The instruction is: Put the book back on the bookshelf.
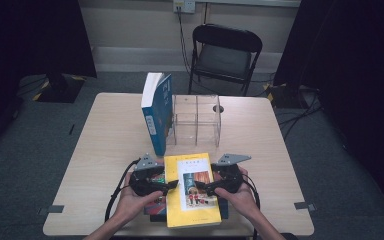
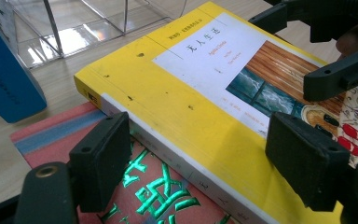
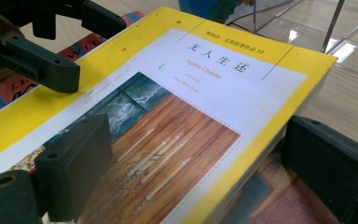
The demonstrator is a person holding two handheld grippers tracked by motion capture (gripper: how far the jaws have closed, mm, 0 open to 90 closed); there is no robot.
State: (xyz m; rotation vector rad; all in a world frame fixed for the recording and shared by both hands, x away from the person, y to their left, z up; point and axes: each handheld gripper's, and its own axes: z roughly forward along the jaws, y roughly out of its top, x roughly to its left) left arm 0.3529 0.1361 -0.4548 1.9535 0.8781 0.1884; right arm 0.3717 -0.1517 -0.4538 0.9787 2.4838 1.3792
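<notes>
Yellow paperback (image 1: 192, 190): lain flat on a red book (image 2: 158, 186) at the near edge of the bench (image 1: 100, 145). Left hand-held gripper (image 1: 172, 185): jaws held wide apart, set astride the paperback's left edge, one above the cover, one beside the spine. Right hand-held gripper (image 1: 200, 189): likewise parted, astride the right edge. Blue book (image 1: 157, 112): stood upright against a clear acrylic organiser (image 1: 197, 120).

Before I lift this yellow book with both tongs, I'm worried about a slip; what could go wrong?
1. Both tongs, left and right, look open astride the yellow book, so it could slide out.
2. It lies on a red book, which may drag along.
3. The upright blue book could topple if bumped.
</notes>
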